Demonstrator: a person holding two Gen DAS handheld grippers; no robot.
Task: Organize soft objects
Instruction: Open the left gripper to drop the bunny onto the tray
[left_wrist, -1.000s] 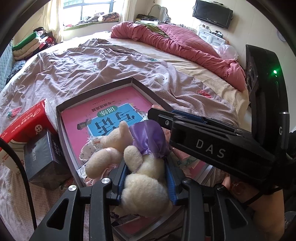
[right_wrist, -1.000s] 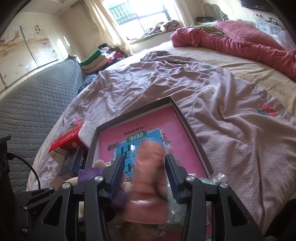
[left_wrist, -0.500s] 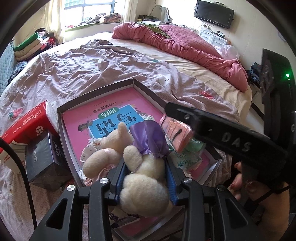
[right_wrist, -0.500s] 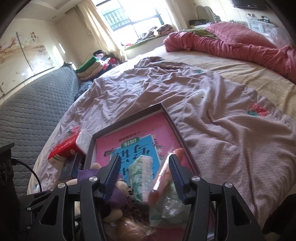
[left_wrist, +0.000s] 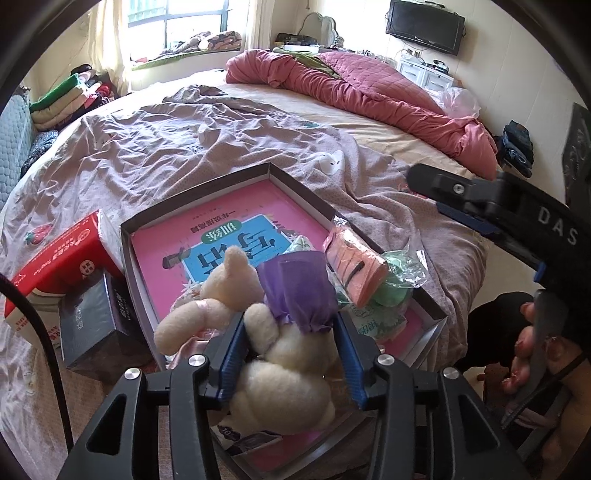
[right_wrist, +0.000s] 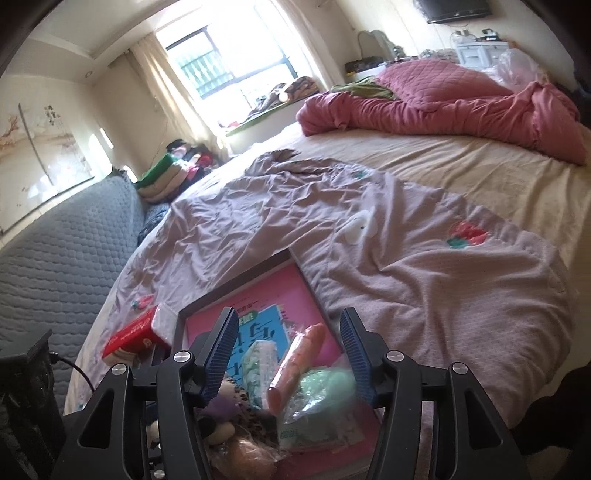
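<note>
A cream plush bear (left_wrist: 284, 354) with a purple cloth lies at the near end of a shallow dark-rimmed box (left_wrist: 199, 192). It sits between the blue pads of my left gripper (left_wrist: 290, 321), whose jaws are opening, and thin gaps show beside the bear. An orange plush toy (left_wrist: 354, 266) rests in the box on a green soft item in clear wrap (left_wrist: 391, 291). My right gripper (right_wrist: 288, 317) hovers above the orange toy (right_wrist: 295, 365). Its jaws are opening and nothing is between them. In the left wrist view the right gripper (left_wrist: 443, 195) hangs to the right of the box.
A pink book (left_wrist: 221, 236) lines the box floor. A red tissue box (left_wrist: 62, 258) and a dark carton (left_wrist: 96, 325) stand left of it. A crumpled pink quilt (left_wrist: 351, 88) lies across the far side of the bed. The bed edge (left_wrist: 476, 258) falls away to the right.
My right gripper opened, dropped the orange toy into the box, then rose and drew off to the right. My left gripper's jaws widened around the bear.
</note>
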